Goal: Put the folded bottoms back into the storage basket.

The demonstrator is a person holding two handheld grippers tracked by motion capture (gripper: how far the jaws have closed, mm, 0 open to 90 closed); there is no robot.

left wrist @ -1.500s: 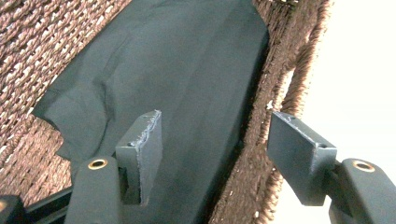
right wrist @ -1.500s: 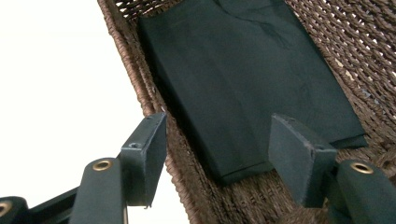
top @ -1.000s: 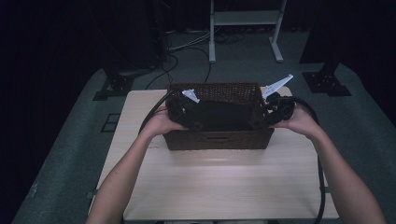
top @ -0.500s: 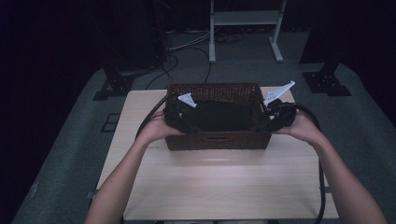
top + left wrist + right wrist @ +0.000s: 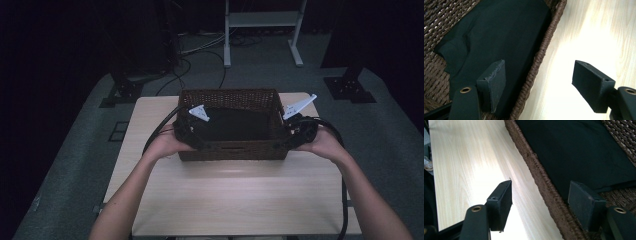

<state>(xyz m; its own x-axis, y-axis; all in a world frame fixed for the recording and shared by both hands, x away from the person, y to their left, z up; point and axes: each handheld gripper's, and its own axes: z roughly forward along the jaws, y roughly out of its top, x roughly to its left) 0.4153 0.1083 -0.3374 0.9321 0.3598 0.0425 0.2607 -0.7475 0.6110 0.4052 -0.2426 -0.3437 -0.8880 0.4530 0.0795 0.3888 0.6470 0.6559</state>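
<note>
A brown wicker basket [image 5: 227,93] stands on the far half of a pale wooden table [image 5: 235,195], with a dark folded cloth [image 5: 235,125] lying flat inside it. My left gripper [image 5: 192,136] sits at the basket's front left corner. In the left gripper view its jaws [image 5: 539,67] straddle the rim [image 5: 546,42], one over the cloth [image 5: 499,32] and one over the table; they have just been opening and do not press on it. My right gripper [image 5: 290,137] is at the front right corner, open, and its jaws [image 5: 541,185] straddle the rim [image 5: 524,147] beside the cloth [image 5: 574,147].
The near half of the table is bare wood. Behind the table stands a white metal frame [image 5: 262,20], with cables on the grey floor and black stand bases at left [image 5: 125,92] and right [image 5: 350,90]. Black cables trail from both grippers along the table's sides.
Both hands have moved outward from over the middle of the basket to its front corners. The basket and the cloth have stayed in place.
</note>
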